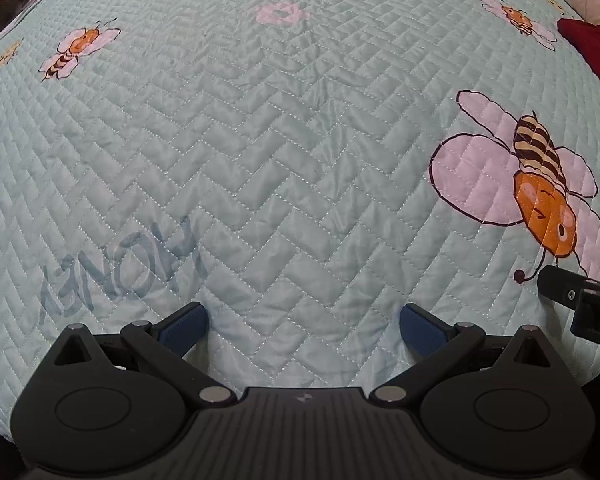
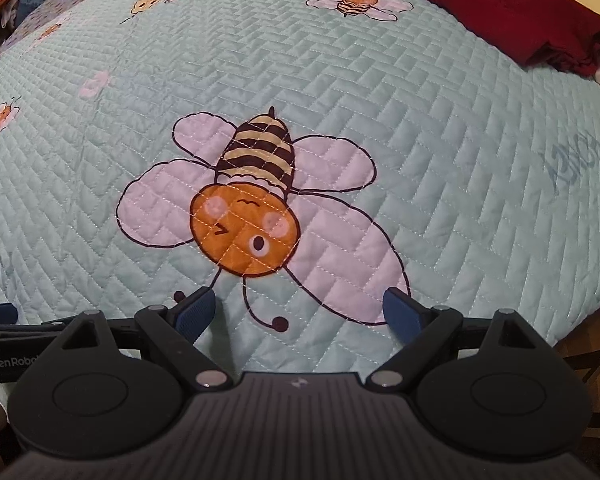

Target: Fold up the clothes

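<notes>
Both wrist views face steeply down, seemingly close, sharing the big bee point(image 1: 540, 184).

1. A bed point(image 2: 440, 128) is carrying everything, and a pale green quilt point(image 1: 284, 168) with a herringbone stitch is covering it.
2. A large printed bee point(image 2: 248, 208) is showing at the quilt's middle in the right view, smaller bees scattered around it.
3. A folded dark red garment point(image 2: 516, 20) is lying on the quilt at 1 o'clock, touching a pillow point(image 2: 596, 4).
</notes>
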`<state>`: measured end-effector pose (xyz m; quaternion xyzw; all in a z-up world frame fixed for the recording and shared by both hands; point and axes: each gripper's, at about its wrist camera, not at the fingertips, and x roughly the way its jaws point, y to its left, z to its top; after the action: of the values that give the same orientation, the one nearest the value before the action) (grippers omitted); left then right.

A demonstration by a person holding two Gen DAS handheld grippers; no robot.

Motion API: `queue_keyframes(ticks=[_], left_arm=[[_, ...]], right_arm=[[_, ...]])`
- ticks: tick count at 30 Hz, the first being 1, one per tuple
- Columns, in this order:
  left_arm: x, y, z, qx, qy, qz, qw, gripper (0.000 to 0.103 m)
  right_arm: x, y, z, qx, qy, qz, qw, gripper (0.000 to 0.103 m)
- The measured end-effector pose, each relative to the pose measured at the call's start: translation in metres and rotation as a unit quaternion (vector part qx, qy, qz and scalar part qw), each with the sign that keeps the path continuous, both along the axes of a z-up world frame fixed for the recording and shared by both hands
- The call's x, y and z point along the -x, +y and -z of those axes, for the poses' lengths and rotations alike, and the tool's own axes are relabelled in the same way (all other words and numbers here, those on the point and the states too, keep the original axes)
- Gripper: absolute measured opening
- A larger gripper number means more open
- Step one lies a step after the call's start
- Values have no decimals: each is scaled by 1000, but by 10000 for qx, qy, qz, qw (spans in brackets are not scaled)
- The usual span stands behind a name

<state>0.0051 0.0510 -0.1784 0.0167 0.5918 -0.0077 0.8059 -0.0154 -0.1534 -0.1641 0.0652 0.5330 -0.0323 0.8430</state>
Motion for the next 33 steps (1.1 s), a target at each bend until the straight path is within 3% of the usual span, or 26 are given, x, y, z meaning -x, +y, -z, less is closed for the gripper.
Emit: queue_keyframes(ticks=[17, 23, 30, 33], left_arm=[[8, 4, -6, 165, -295, 52, 9994, 103], [19, -4, -39, 63, -943, 194, 9953, 99], [34, -9, -89, -468, -1940, 250, 9796, 95], [39, -13, -99, -359, -2003, 274, 9787, 96]], right_arm=[[-1, 1, 2, -24, 46, -2, 10000, 91], [0, -2, 1, -112, 31, 35, 9999, 91], [1, -8, -2, -285, -7, 137, 9995, 91], [1, -9, -3, -307, -12, 133, 9994, 91]])
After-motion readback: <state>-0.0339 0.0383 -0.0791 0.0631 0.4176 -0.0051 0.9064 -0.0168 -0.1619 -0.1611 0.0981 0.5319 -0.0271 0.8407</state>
